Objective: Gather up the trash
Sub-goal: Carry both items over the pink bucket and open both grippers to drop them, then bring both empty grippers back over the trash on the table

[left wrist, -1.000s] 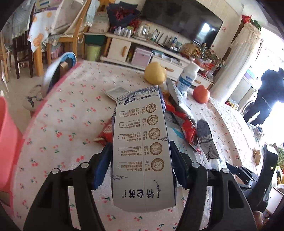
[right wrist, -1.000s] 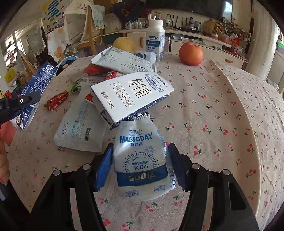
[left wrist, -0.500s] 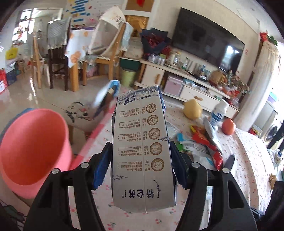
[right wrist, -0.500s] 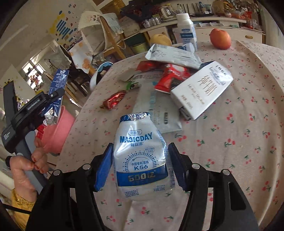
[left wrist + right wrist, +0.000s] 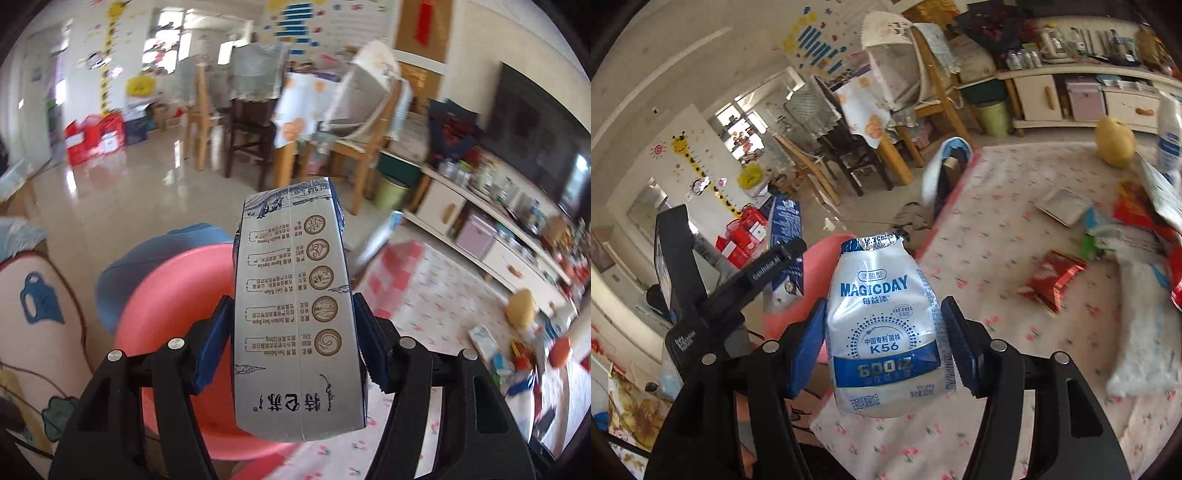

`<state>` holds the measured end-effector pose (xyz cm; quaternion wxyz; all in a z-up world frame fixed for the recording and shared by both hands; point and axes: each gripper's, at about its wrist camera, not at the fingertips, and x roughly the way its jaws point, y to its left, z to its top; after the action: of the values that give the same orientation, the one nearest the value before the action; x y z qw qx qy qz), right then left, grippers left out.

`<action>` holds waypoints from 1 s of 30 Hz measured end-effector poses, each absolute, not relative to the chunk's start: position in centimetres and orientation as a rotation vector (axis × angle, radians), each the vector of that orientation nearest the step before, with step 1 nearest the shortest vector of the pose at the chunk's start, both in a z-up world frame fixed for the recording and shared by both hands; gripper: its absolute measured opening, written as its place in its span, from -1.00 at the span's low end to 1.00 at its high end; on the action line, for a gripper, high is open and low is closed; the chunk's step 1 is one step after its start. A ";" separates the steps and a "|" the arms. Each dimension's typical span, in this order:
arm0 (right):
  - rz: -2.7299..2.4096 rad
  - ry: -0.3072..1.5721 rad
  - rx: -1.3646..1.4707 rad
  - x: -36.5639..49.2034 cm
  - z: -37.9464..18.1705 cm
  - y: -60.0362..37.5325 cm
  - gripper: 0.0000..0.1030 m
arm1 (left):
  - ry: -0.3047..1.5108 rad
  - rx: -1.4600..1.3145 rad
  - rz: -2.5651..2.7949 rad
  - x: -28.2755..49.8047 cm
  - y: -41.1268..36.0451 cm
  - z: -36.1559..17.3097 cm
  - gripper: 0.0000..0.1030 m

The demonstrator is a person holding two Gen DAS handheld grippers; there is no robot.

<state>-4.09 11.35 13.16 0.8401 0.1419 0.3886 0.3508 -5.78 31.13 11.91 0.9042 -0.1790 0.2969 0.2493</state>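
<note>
Two grippers each clamp a piece of trash: the left gripper squeezes a blue-and-white milk carton between its blue pads, held over the pink bin beyond it; the right gripper pinches a white MAGICDAY bottle at the edge of the cherry-print table. Farther off on that cloth lie a red wrapper and a yellow pear

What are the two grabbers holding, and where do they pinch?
The left gripper pinches a milk carton by its two sides, low down. The right gripper pinches a MAGICDAY yogurt-drink bottle across its belly.
</note>
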 end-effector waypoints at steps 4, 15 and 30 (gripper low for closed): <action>0.812 0.822 0.268 -1.8 13.8 17.4 0.22 | 0.650 -0.493 0.604 -6.4 35.9 10.9 0.26; 0.803 0.888 0.291 1.0 11.2 22.8 0.52 | 0.723 -0.560 0.705 -6.8 39.4 8.4 0.34; 0.571 0.722 0.011 -3.5 11.3 15.3 0.74 | 0.580 -0.201 0.587 -4.9 32.1 11.5 0.79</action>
<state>-3.48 15.29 11.35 0.8959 0.0051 0.3485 0.2754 -4.94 32.08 11.55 0.9112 -0.0977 0.2813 0.2845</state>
